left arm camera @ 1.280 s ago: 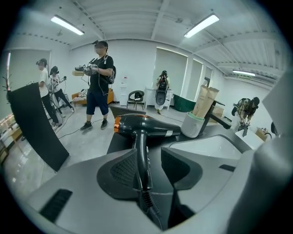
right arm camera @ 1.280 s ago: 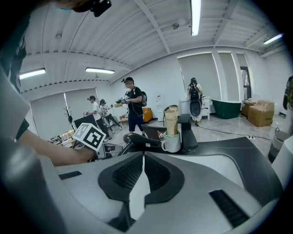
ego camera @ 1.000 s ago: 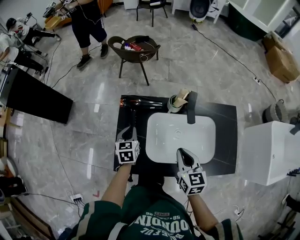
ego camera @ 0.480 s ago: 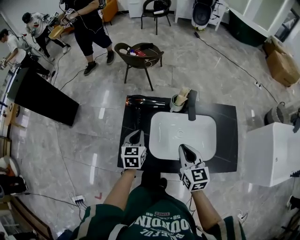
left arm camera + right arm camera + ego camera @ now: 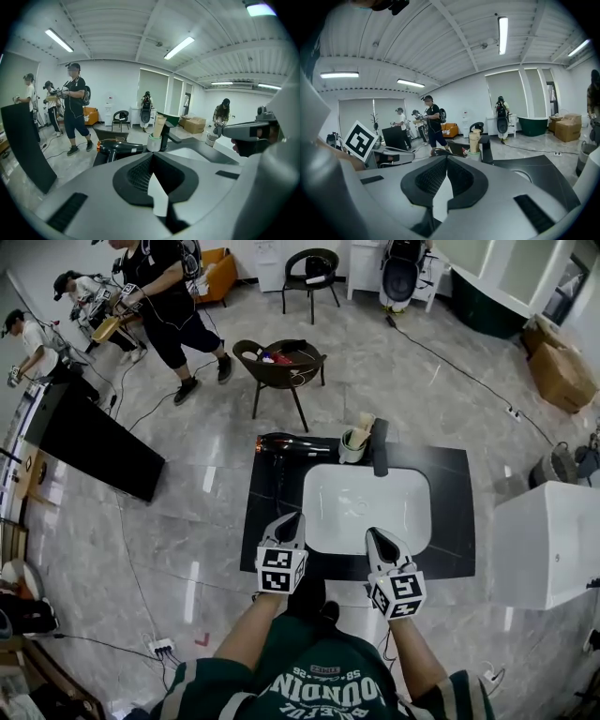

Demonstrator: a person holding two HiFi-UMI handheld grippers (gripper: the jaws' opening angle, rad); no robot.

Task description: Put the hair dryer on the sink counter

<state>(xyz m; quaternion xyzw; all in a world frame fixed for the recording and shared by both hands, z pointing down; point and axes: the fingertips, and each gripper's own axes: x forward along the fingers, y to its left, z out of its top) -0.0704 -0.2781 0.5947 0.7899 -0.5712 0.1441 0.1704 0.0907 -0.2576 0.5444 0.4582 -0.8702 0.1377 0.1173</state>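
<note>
Right now my left tool (image 5: 291, 524) has its jaws pressed together with nothing between them, and my right tool (image 5: 377, 538) is closed and empty too. Both hover over the near edge of the desk (image 5: 457, 521), in front of the white basin (image 5: 366, 507). The hair dryer (image 5: 286, 443) lies at the desk's far left corner, near the cup (image 5: 352, 446), well apart from both tools.

One hair dryer (image 5: 291, 443), one cup (image 5: 352, 448), one faucet (image 5: 380, 448), one basin (image 5: 366, 510), two tongs: left tongs (image 5: 294, 518), right tongs (image 5: 373, 533).
</note>
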